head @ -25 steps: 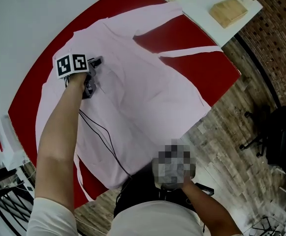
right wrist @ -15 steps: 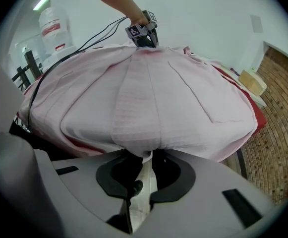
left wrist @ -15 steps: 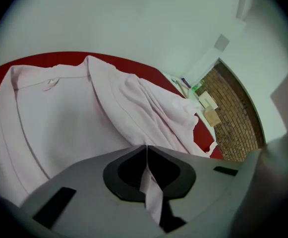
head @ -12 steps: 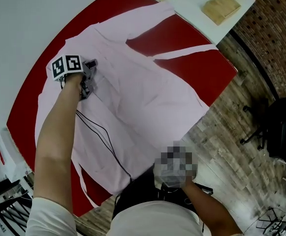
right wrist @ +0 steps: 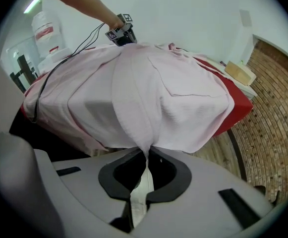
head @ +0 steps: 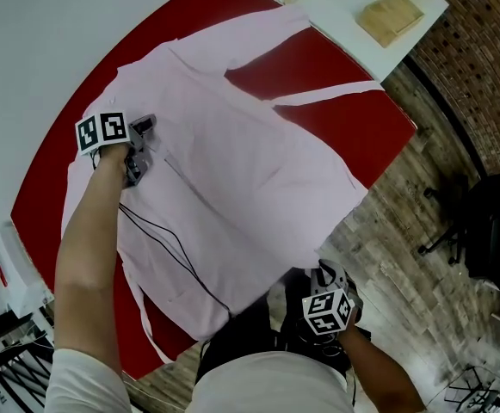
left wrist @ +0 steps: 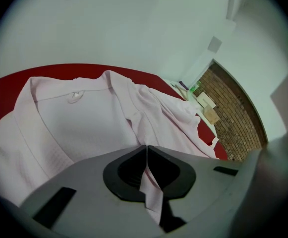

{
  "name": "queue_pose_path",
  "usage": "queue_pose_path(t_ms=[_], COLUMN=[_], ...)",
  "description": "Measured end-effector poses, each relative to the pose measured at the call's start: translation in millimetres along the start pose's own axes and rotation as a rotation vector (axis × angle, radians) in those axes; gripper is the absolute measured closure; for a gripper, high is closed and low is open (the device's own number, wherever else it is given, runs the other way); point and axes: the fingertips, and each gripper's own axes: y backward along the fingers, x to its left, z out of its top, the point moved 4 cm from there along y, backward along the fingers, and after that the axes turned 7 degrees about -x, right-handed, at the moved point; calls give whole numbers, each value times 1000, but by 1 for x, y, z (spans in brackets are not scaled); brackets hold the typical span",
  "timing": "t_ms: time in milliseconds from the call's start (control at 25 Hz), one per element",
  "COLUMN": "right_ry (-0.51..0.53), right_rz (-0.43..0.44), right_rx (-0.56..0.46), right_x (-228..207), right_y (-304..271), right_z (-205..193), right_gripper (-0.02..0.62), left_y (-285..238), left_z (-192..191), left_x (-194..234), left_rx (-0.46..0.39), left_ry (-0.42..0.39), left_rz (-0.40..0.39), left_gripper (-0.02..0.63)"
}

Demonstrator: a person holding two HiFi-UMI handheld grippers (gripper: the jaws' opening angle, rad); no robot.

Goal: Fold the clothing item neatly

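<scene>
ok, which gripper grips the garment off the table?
The right gripper, shut on the pink garment past the red table's edge; the left gripper pinches it over that table.

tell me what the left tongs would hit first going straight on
Likely more of the garment: the left tongs, shut on a fold of it, point across it.

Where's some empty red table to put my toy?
The red table is bare at its right corner, between the sleeve and body of the pink garment, crossed by a thin strap. Another bare strip runs along the left edge. The middle is covered.
</scene>
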Motion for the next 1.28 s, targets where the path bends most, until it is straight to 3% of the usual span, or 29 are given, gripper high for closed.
queue_pose_path(t_ms=[200,680,720,800,920,1160,1280], right_ry=[-62,-103,-113,-130,-129,-87,-44], right_rz=[-20,-51,-40,-17,-19,-44,-33], right_rx=[14,90,96,93,61,-32,-56], right_x=[-10,-18,-18,-17,-22,-31,-32], right_y=[12,13,11,11,15,22,20], right_z=[-6,-29,-29,-26,-12,38,65], right_gripper=[569,568,557,474,468,468,468], left_y=[-2,-10,-10,-9,-6,-6,-17], left_z=[2,-5,-4,-2,7,43,50], left_x=[1,-5,-7,-10,-12,5,15], left_rx=[5,48,49,46,29,-91,-93], left_ry=[-35,-80,-76,-58,-39,-55,-36], left_rz=[-1,-63,-80,-114,-146,-32,21], left_gripper=[591,589,588,575,528,526,526])
